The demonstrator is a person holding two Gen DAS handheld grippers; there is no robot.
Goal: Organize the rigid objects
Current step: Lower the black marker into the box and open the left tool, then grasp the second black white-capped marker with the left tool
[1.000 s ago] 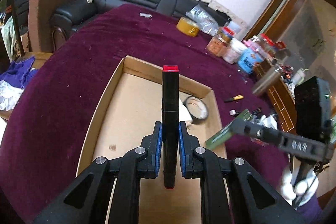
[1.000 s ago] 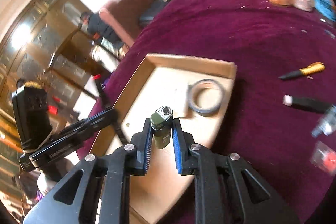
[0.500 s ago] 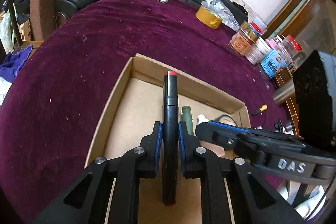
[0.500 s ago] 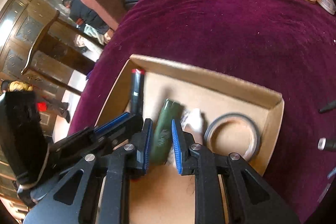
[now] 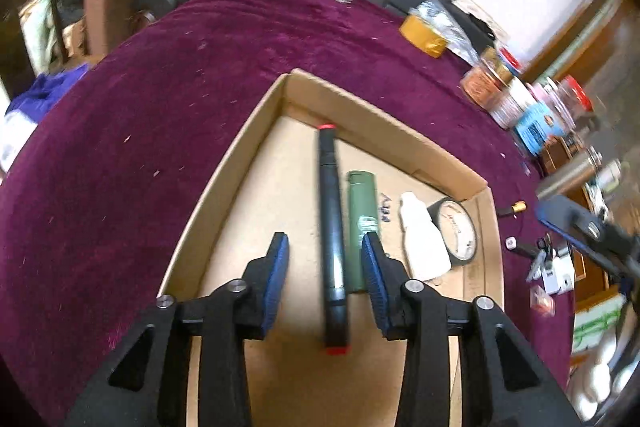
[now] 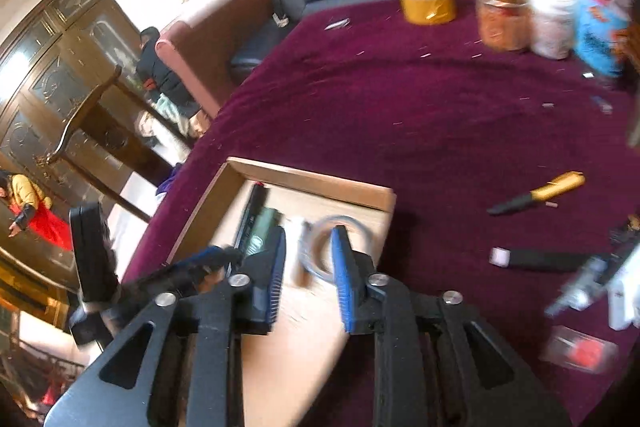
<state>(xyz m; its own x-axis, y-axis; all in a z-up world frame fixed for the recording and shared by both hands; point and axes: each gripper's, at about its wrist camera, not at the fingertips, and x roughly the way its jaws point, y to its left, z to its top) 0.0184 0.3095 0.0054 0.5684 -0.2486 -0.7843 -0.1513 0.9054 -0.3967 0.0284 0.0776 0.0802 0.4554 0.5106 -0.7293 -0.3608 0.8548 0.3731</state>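
- The black marker (image 5: pixel 331 227) lies flat on the floor of the cardboard box (image 5: pixel 224 183), long axis running from 6 to 12 o'clock, its red-ringed end near the far wall
- The green lighter (image 5: pixel 361 223) lies just beside it on the 3 o'clock side, parallel
- My left gripper (image 5: pixel 323 271) is spread wide, pads clear of the marker, holding nothing
- My right gripper (image 6: pixel 308 267) is parted too and empty, above the tape roll (image 6: pixel 340 243) in the box
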